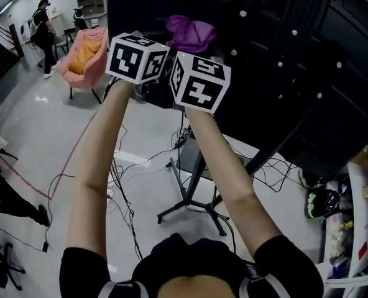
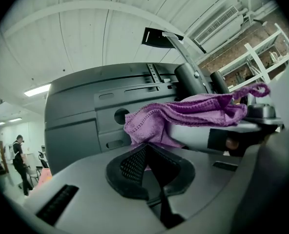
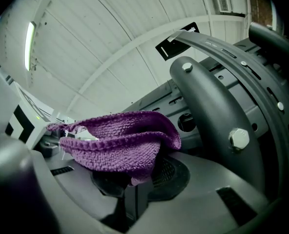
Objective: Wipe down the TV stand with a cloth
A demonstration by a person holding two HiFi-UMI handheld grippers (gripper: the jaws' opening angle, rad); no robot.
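Note:
A purple cloth [image 1: 190, 33] is bunched just beyond the two marker cubes, against the black back of the TV [image 1: 283, 54]. My left gripper [image 1: 138, 58] and right gripper [image 1: 200, 83] are raised side by side, almost touching. In the left gripper view the cloth [image 2: 193, 113] runs from the shut left gripper [image 2: 147, 156] across the right gripper's body, with a sliver of purple between the pads. In the right gripper view the cloth [image 3: 120, 140] folds down into the shut right gripper [image 3: 134, 177]. A thick bolted stand column [image 3: 208, 106] rises close on the right.
The stand's legs [image 1: 190, 203] spread on the floor below, among loose cables [image 1: 122, 185]. A pink armchair [image 1: 84, 58] and a standing person [image 1: 44, 33] are at the far left. Cluttered shelving [image 1: 358, 228] and a helmet [image 1: 321, 202] are at the right.

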